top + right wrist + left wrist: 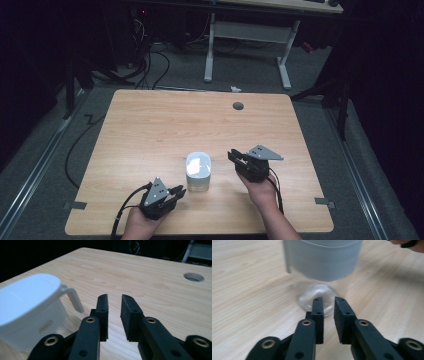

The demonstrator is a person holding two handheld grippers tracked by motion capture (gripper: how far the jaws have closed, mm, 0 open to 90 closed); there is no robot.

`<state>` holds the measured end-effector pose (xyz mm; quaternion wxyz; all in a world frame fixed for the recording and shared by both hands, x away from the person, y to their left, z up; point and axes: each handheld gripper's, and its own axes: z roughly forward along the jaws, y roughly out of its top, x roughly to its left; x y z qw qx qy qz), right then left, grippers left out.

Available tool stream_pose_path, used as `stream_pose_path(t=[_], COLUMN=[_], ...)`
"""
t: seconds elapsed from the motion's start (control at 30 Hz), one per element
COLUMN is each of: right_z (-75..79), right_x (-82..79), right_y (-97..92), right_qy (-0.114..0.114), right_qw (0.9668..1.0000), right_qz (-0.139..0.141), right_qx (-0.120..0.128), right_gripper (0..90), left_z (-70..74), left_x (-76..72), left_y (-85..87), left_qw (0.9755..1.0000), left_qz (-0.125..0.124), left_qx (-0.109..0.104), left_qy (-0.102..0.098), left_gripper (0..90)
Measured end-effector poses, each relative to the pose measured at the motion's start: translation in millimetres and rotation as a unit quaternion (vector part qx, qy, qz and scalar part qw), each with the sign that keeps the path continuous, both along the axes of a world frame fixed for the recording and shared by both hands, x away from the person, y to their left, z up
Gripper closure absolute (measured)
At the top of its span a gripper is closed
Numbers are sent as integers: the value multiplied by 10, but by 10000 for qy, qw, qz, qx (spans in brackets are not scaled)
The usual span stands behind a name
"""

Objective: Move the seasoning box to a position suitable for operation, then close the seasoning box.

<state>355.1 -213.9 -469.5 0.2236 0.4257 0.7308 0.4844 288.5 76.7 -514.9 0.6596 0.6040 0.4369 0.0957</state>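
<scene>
A clear container with a white lid [198,171] stands on the wooden table [165,125], near its front middle. My left gripper [179,190] lies just front-left of it, jaws a little apart and empty. In the left gripper view the left gripper [328,300] points at the container's clear base [318,293] under the white lid [322,257], without touching it. My right gripper [234,156] hovers to the container's right, also slightly open and empty. In the right gripper view the right gripper [114,297] points past the container [27,307], whose thin side clip [73,298] sticks out.
A round cable hole [238,105] sits near the table's far edge, also seen as the hole [193,277] in the right gripper view. A white desk frame [247,35] and cables [150,65] lie on the floor beyond the table.
</scene>
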Motion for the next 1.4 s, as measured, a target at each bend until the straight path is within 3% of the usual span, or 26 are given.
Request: stream_pose_path(t=[0.2,0.27,0.43,0.5,0.6,0.63,0.67,0.7,0.73,0.8,0.83,0.87,0.93,1.0,1.07,1.17,1.3,1.4], right_z=[-28,-60,-139,-212,-288,-288,-333,-333,-373,-409,-409,-445,-494,-478,-457,-473,-513,-507], right_x=[-13,-34,-54,-81,-92,-92,-114,-114,-167,-265,-265,-415,-559,-581,-558,-503,-494,-505], right_y=[-172,-271,-418,-535,-648,-648,-727,-727,-814,-904,-904,-986,-1069,-1081,-1069,-1051,-1004,-1036], right_qy=[-4,-66,-66,-64,-11,-11,-6,-6,11,38,38,6,-45,47,-72,-22,14,55], right_qw=[9997,9991,9977,9966,9955,9955,9945,9945,9932,9919,9919,9897,9885,9902,9901,9912,9927,9924], right_qz=[-225,-397,-617,-745,-853,-853,-934,-934,-1046,-1165,-1165,-1346,-1457,-1345,-1322,-1274,-1109,-1169], right_qx=[-80,-126,-277,-341,-425,-425,-481,-481,-503,-501,-501,-491,-397,-384,-465,-365,-482,-388], right_gripper=[645,597,552,533,508,508,490,490,476,456,456,436,450,429,427,420,416,416], left_z=[64,72,57,17,-13,-13,-43,-43,-77,-95,-95,-109,-116,-129,-142,-150,-169,-155], left_x=[109,189,308,395,465,465,497,497,515,521,521,518,516,494,470,452,439,419], left_y=[210,350,537,654,759,759,835,835,929,1026,1026,1119,1169,1148,1117,1100,1062,1066], left_qw=[9994,9981,9954,9923,9884,9884,9855,9855,9820,9783,9783,9744,9721,9723,9712,9707,9701,9714], left_qz=[330,601,957,1242,1513,1513,1677,1677,1853,2046,2046,2230,2330,2316,2342,2363,2366,2339], left_qx=[-31,20,-40,13,139,139,240,240,367,330,330,256,125,249,423,406,529,390], left_qy=[-82,-136,-67,27,-21,-21,-12,-12,17,64,64,126,252,211,144,170,139,149], left_gripper=[698,665,623,605,575,565,559,553,545,531,525,519,513,502,488,487,479,479])
